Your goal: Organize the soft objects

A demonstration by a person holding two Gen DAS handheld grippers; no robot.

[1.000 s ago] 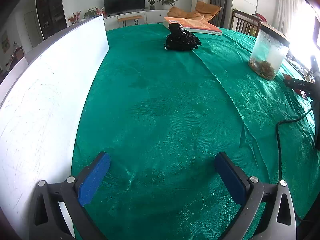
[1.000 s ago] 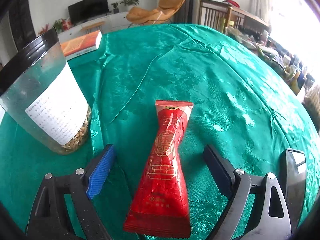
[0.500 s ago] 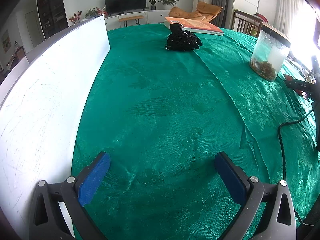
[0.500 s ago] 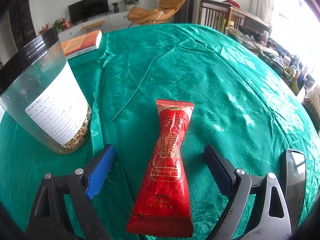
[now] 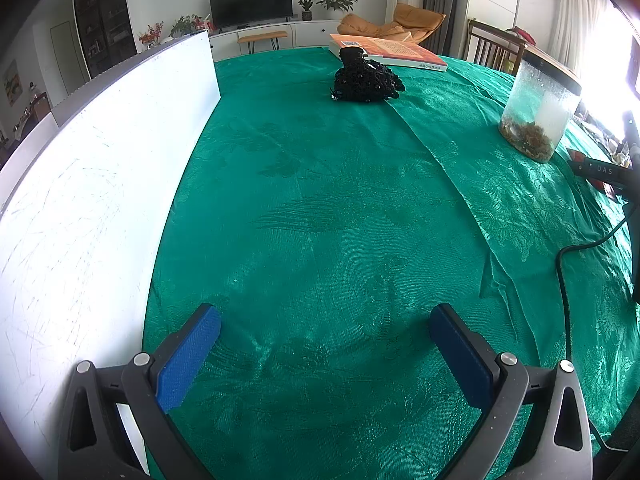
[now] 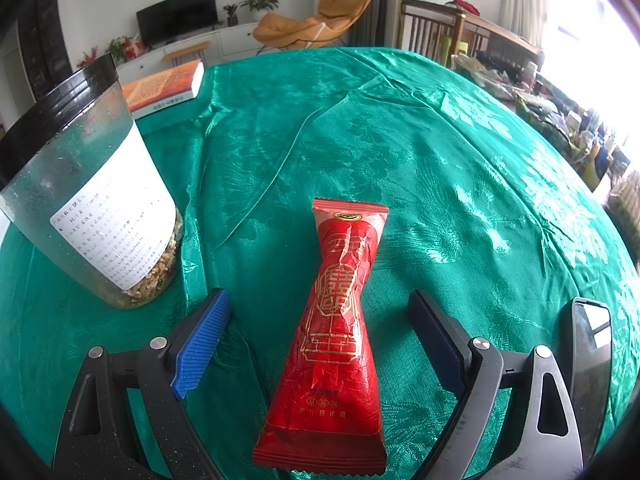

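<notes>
Right wrist view shows almost nothing changed over the last second: the right hand-held gripper [image 6: 320, 328] hangs wide open astride the red packet [image 6: 336, 332] on the tabletop [image 6: 460, 184], untouched, so the grasp is yet to begin.

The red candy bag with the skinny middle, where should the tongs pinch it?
Probably at the twisted waist of the red candy bag, its narrowest part, so the pads wrap it instead of squashing the puffy ends. It lies lengthwise between the open right tongs on the green cloth, so come from above and close across it, side to side.
</notes>
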